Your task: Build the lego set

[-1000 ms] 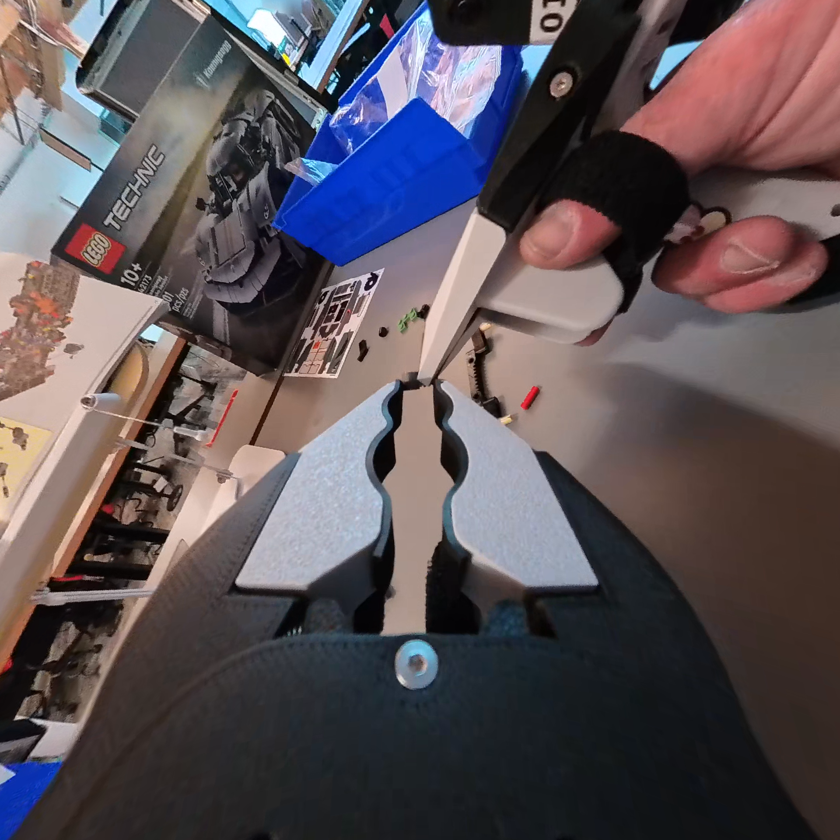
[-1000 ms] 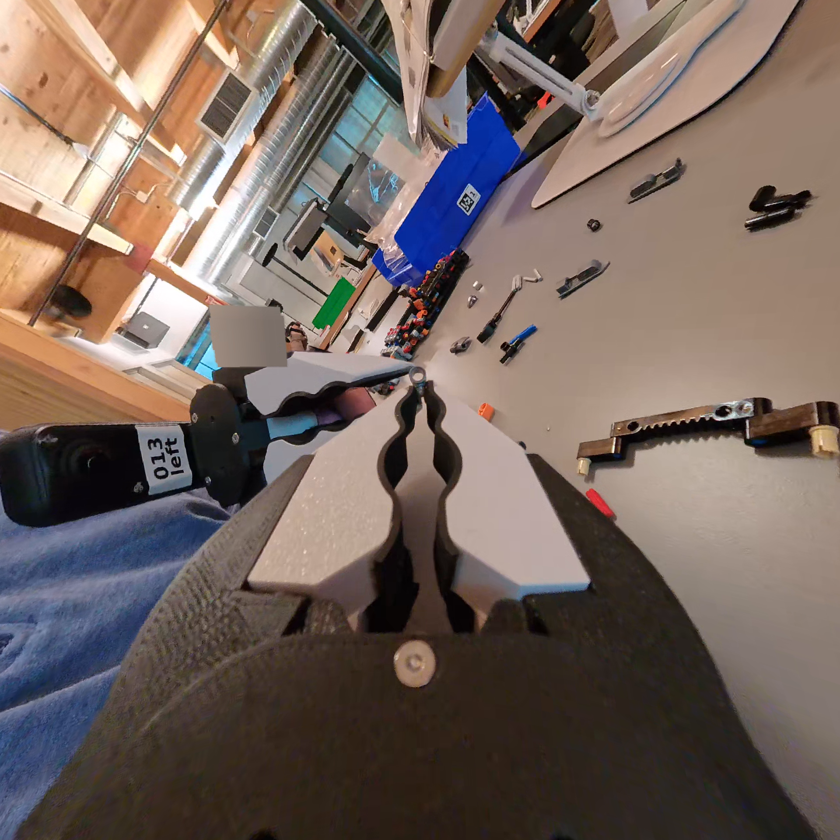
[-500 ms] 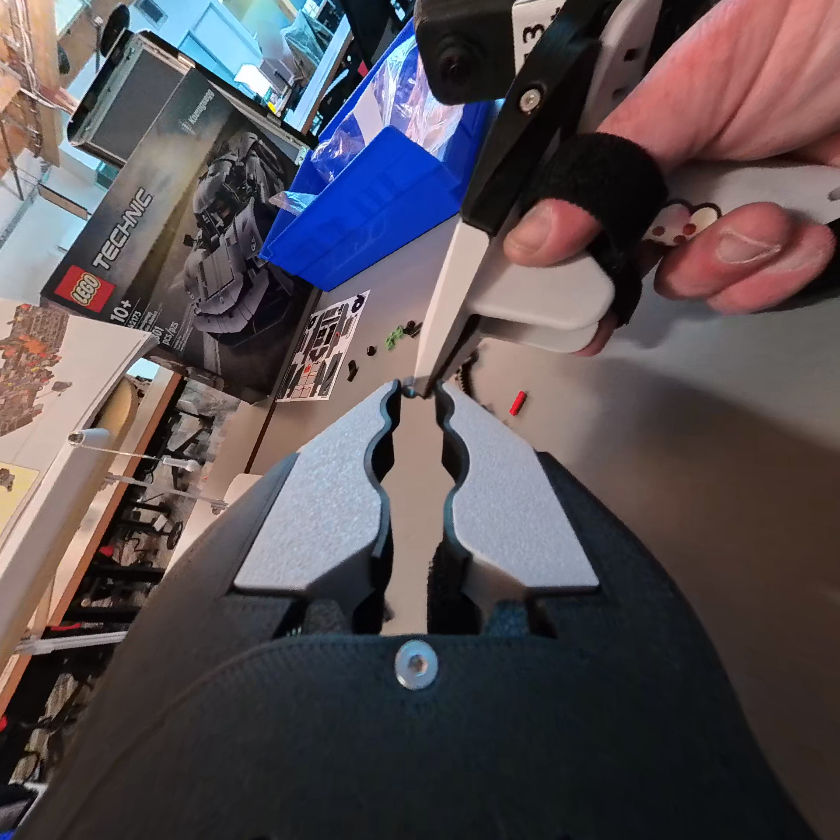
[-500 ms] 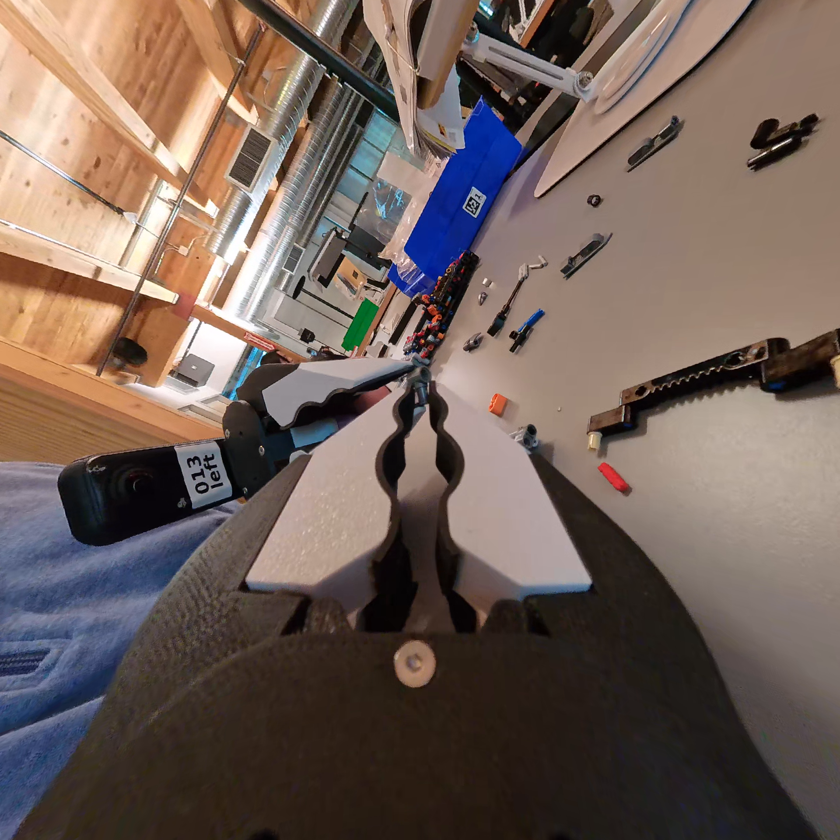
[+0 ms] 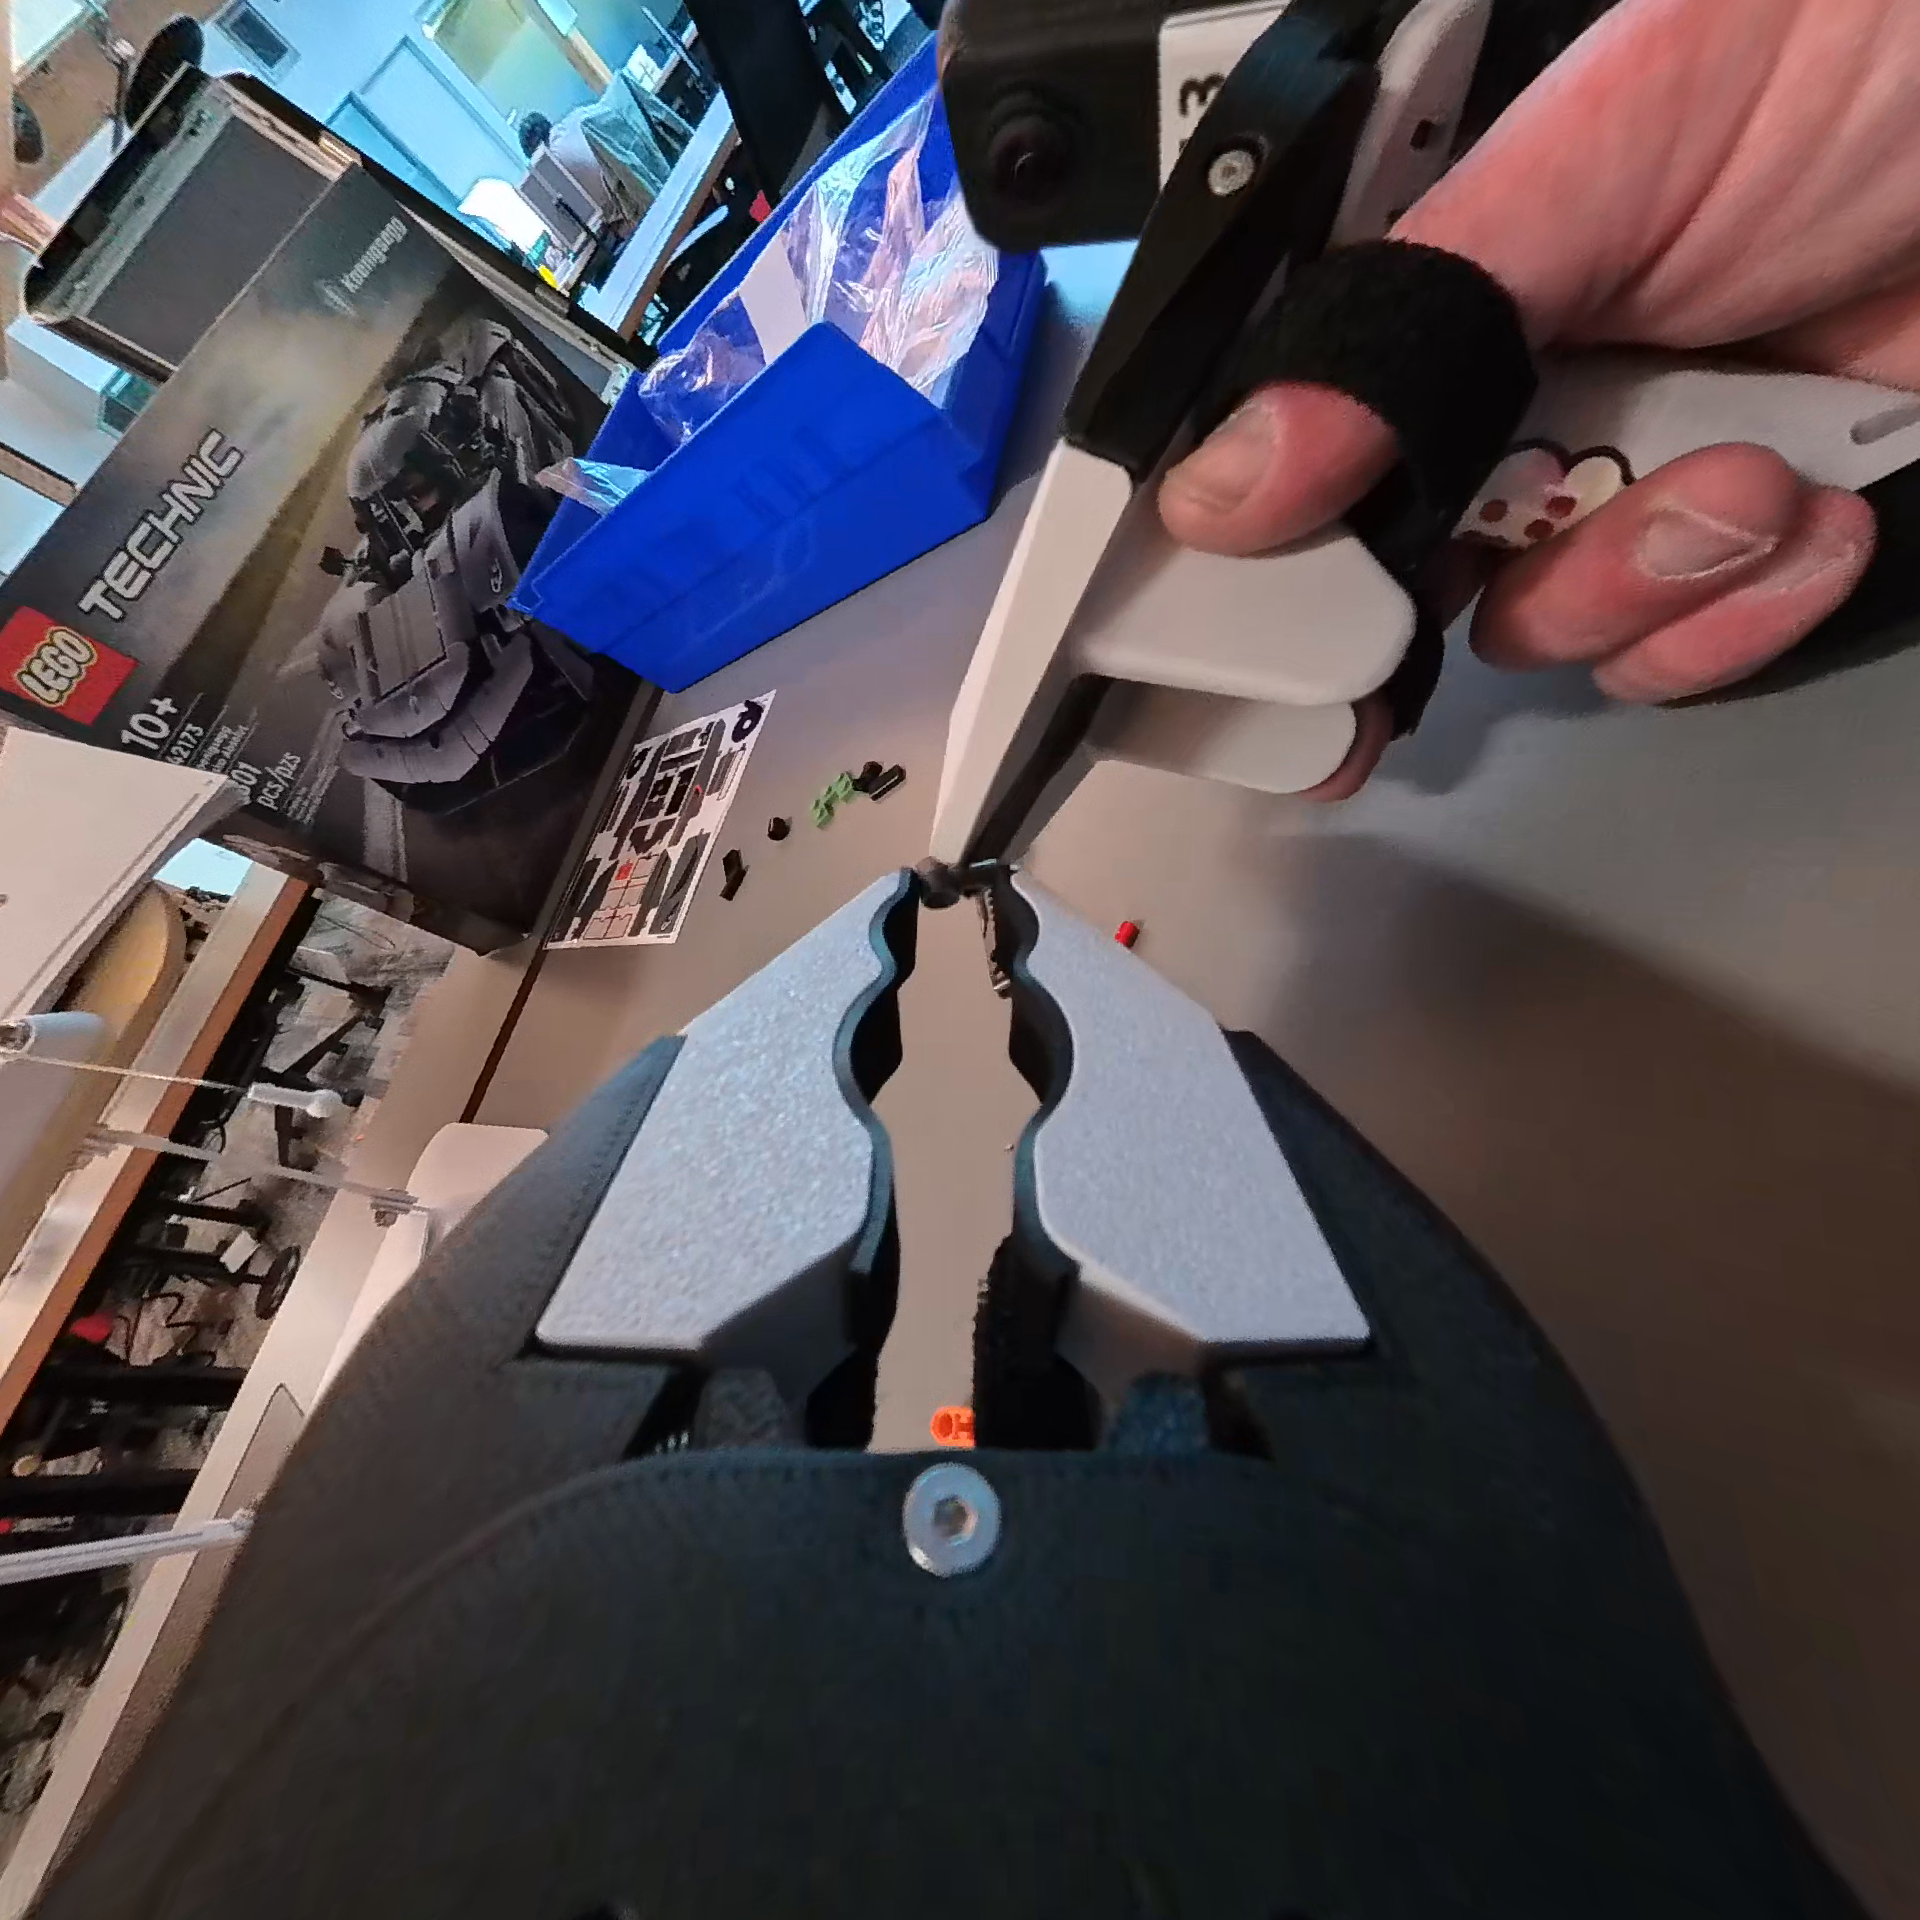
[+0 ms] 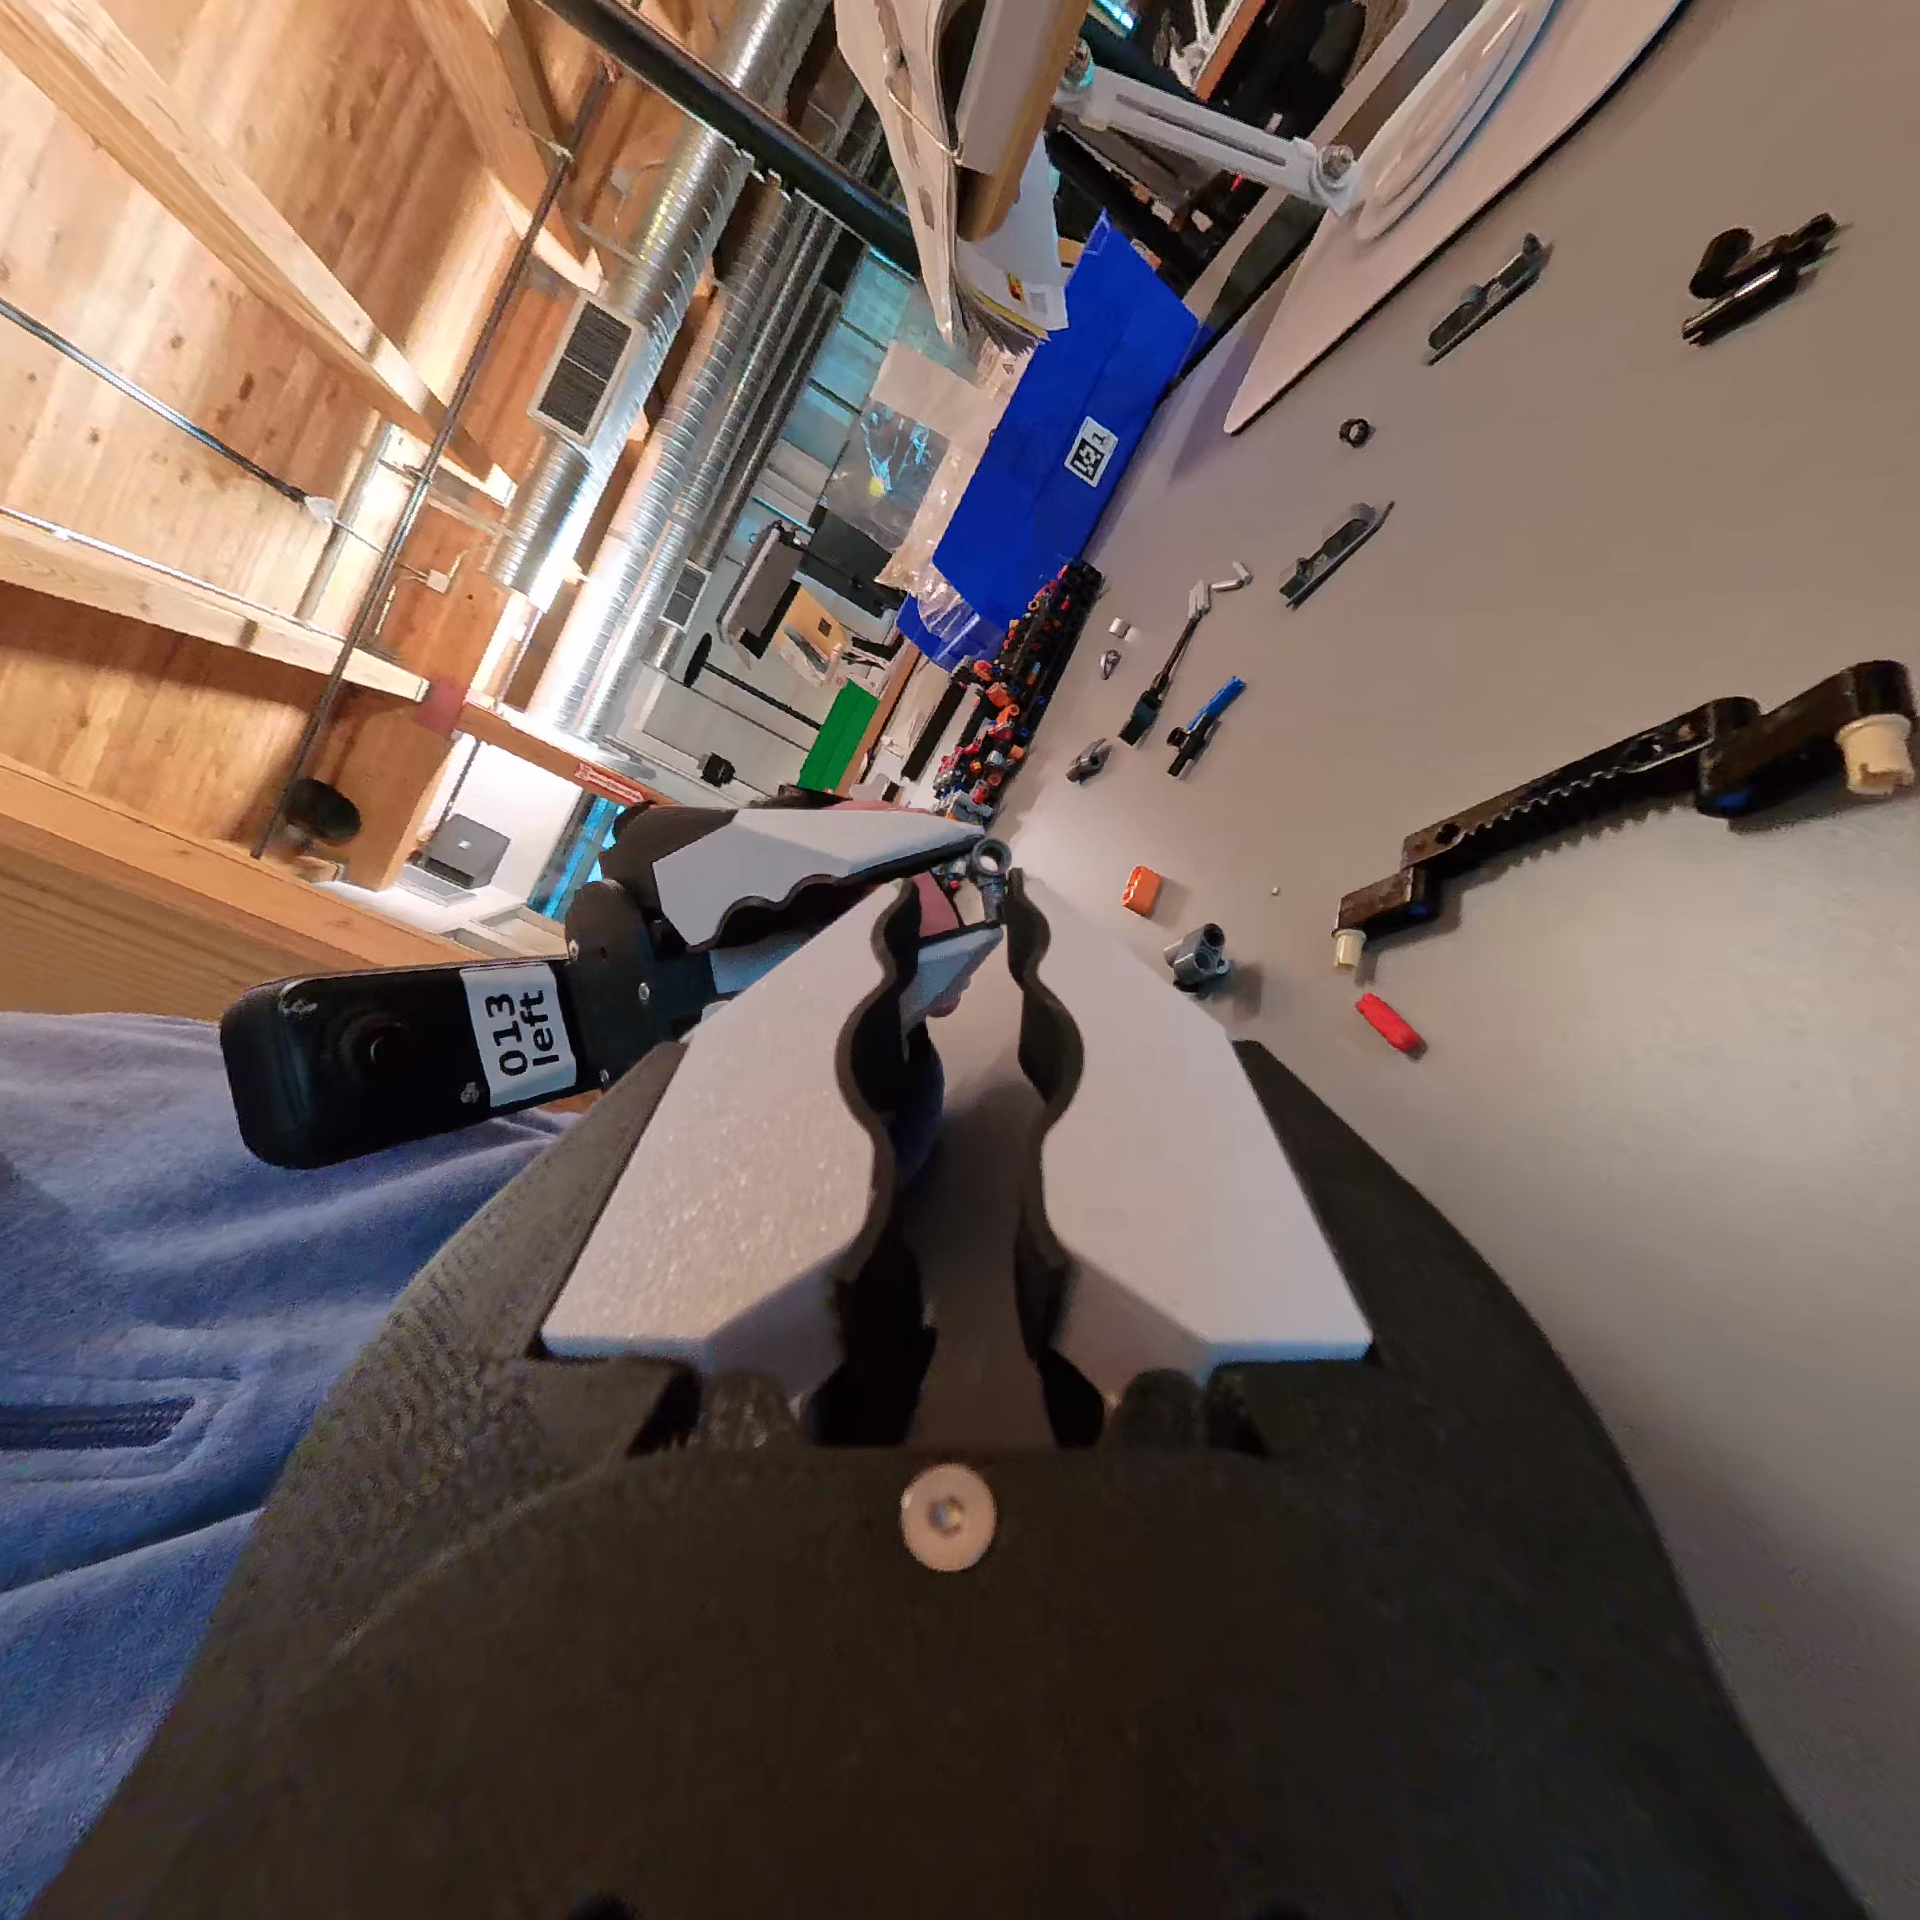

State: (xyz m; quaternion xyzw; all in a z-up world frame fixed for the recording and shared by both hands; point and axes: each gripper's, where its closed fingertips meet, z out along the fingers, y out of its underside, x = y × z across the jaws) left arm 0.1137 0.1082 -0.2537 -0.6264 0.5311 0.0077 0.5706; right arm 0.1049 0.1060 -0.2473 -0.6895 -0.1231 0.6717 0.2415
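Both tools meet at the tips: the right tool [image 6: 995, 902] pinches a tiny grey ringed pin [image 6: 988, 858]; the left tool [image 5: 961, 891] also seems clenched on it. Light, stiff, slippery; hold its shaft.

Daylight came from the windows [image 5: 436, 208], bright. The hand [image 5: 1621, 343] threw a soft shadow over the worktop [image 5: 1558, 1039]. Edges bent; far background blurred.

A blue bin [image 5: 790, 520] holding clear plastic bags [image 5: 883, 270] sits on the grey table [image 5: 1558, 1039].
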